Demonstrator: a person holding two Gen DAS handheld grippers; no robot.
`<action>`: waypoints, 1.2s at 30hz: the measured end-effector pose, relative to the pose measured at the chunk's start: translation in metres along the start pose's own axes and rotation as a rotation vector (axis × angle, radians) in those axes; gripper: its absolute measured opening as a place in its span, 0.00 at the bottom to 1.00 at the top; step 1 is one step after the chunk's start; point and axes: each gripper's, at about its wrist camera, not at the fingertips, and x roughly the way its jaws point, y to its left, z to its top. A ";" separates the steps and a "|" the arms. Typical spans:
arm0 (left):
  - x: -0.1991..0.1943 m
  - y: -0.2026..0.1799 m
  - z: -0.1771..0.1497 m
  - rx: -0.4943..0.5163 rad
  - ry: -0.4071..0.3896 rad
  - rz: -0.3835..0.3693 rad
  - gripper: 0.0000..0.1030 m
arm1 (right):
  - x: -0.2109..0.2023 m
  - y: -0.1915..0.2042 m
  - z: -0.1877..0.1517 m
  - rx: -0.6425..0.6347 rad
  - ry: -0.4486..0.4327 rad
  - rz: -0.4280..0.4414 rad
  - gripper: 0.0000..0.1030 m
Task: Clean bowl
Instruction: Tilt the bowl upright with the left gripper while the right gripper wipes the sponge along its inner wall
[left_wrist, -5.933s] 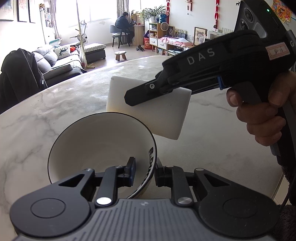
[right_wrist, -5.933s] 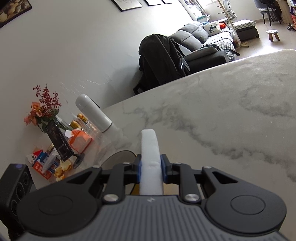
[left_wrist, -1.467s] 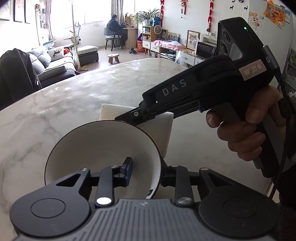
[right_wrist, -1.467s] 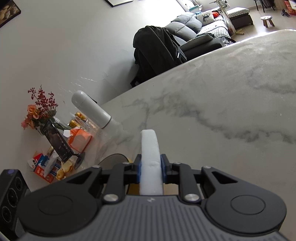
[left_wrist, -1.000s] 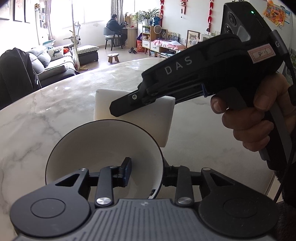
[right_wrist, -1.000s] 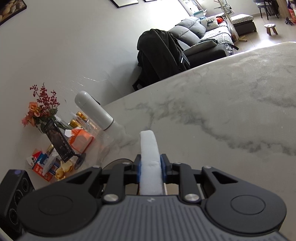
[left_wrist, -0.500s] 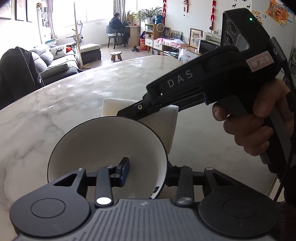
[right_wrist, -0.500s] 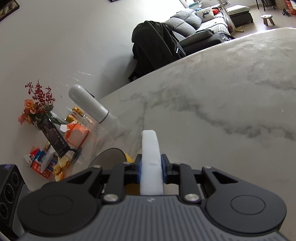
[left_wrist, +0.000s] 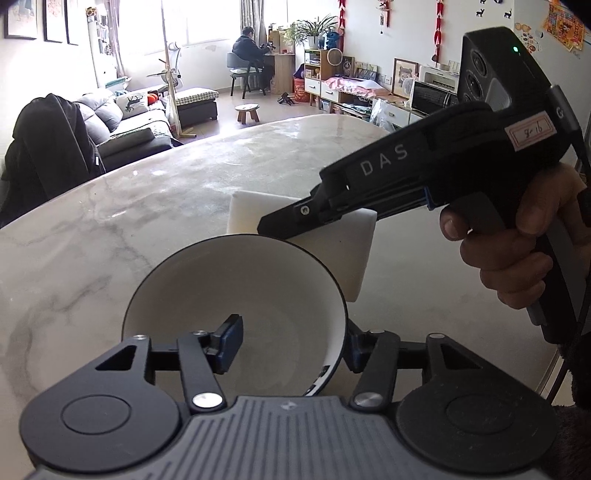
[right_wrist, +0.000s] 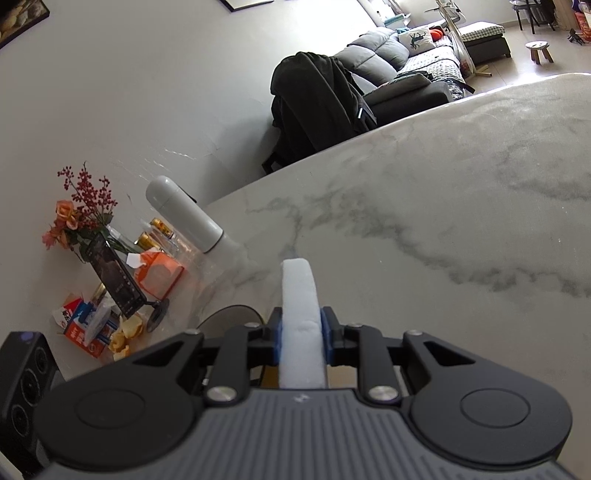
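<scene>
A white bowl (left_wrist: 236, 295) with a dark rim sits low in the middle of the left wrist picture, on the marble table (left_wrist: 110, 221). The left gripper (left_wrist: 291, 341) has one finger inside the bowl and one outside, by the right side of the rim. Its jaws are opening, and the inside pad does not touch the bowl wall. The right gripper (left_wrist: 286, 223) comes in from the right of that picture, held by a hand (left_wrist: 517, 258). It pinches a white sponge (left_wrist: 332, 243) tight, just behind the bowl's far rim. In the right wrist picture the sponge (right_wrist: 301, 321) stands on edge between the blue pads (right_wrist: 277, 338). Flowers (right_wrist: 79, 214) and small boxes (right_wrist: 159, 271) sit at the left.
</scene>
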 end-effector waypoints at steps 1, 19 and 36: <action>-0.003 0.001 0.001 0.000 -0.005 0.011 0.69 | 0.000 0.000 0.000 0.000 -0.001 -0.001 0.22; -0.051 0.010 0.014 -0.034 -0.139 0.108 0.78 | -0.010 0.013 0.004 -0.042 -0.045 -0.017 0.22; -0.019 0.054 -0.012 -0.220 0.014 0.182 0.20 | -0.012 0.010 0.003 -0.028 -0.050 -0.011 0.22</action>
